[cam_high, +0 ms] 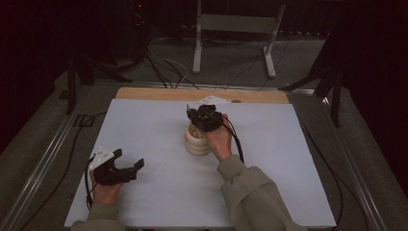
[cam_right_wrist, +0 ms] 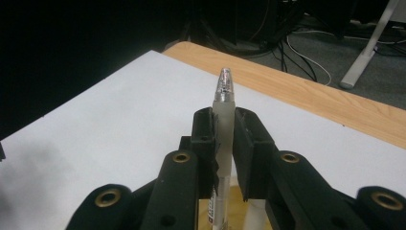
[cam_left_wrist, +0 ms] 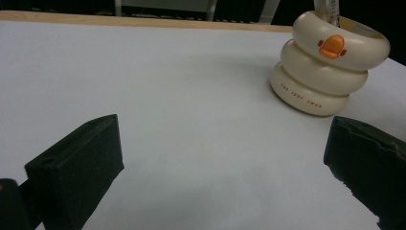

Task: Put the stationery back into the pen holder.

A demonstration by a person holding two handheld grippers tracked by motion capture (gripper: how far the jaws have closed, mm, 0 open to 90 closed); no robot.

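A cream pen holder (cam_high: 197,141) made of stacked rings with an orange duck face (cam_left_wrist: 332,46) stands mid-table. My right gripper (cam_high: 206,117) hovers just over its mouth, shut on a translucent pen (cam_right_wrist: 224,120) whose clear tip points away between the black pads (cam_right_wrist: 203,132); the pen's lower end reaches down toward the holder's yellow opening (cam_right_wrist: 234,206). My left gripper (cam_high: 126,166) rests low at the front left of the table, jaws wide apart with nothing between its fingertips (cam_left_wrist: 81,158). The pen holder (cam_left_wrist: 325,67) stands off to its upper right.
The white mat (cam_high: 159,192) covers a wooden table (cam_high: 159,93) whose bare strip shows along the far edge. A small white item (cam_high: 214,100) lies at that far edge. Cables (cam_high: 163,67) and a metal stand (cam_high: 231,29) sit on the floor beyond.
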